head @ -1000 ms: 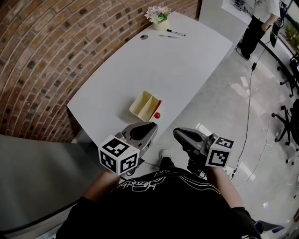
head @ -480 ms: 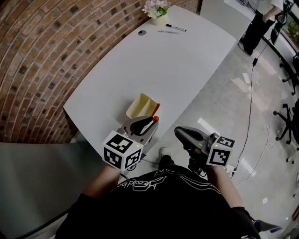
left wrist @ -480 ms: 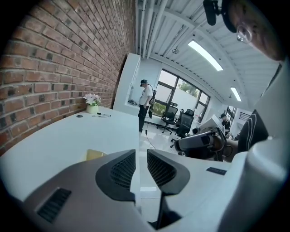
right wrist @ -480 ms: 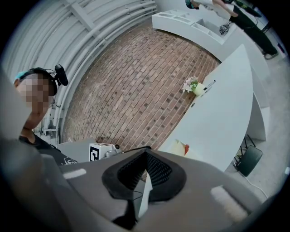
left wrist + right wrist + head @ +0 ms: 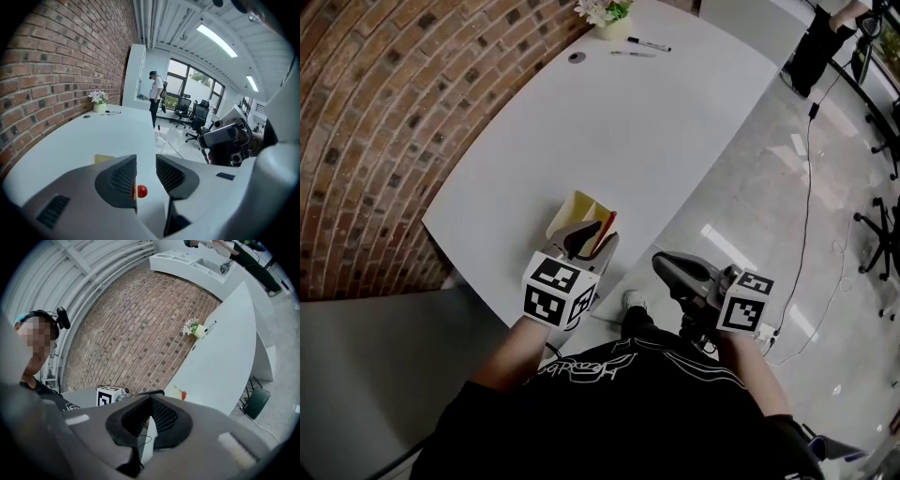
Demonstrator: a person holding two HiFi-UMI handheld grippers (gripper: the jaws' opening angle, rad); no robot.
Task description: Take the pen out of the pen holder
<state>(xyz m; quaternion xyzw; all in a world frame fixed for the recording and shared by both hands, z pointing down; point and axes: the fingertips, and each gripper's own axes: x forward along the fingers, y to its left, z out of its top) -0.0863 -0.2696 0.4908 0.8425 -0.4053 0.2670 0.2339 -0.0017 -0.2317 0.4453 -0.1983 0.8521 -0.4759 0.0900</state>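
A pale yellow pen holder [image 5: 575,212] stands near the white table's [image 5: 656,131] front edge. A pen with a red ball top [image 5: 140,191] leans at the holder's right side. My left gripper [image 5: 589,236] hangs just over the holder, tilted down. Its jaws are opening; the red pen top shows low in the gap between them, and the pads do not press on it. In the left gripper view the holder [image 5: 104,159] peeks out behind the left jaw. My right gripper [image 5: 662,265] is off the table, over the floor, shut with nothing in it.
At the table's far end stand a flower pot [image 5: 605,13], a black marker [image 5: 649,44], a thin pen [image 5: 633,53] and a small dark disc [image 5: 577,57]. A brick wall [image 5: 384,112] runs along the left. A person [image 5: 825,37], office chairs and a floor cable [image 5: 806,178] are to the right.
My left gripper has moved forward and down onto the pen holder, and its jaws have opened around the red pen top. The right gripper has shifted only a little.
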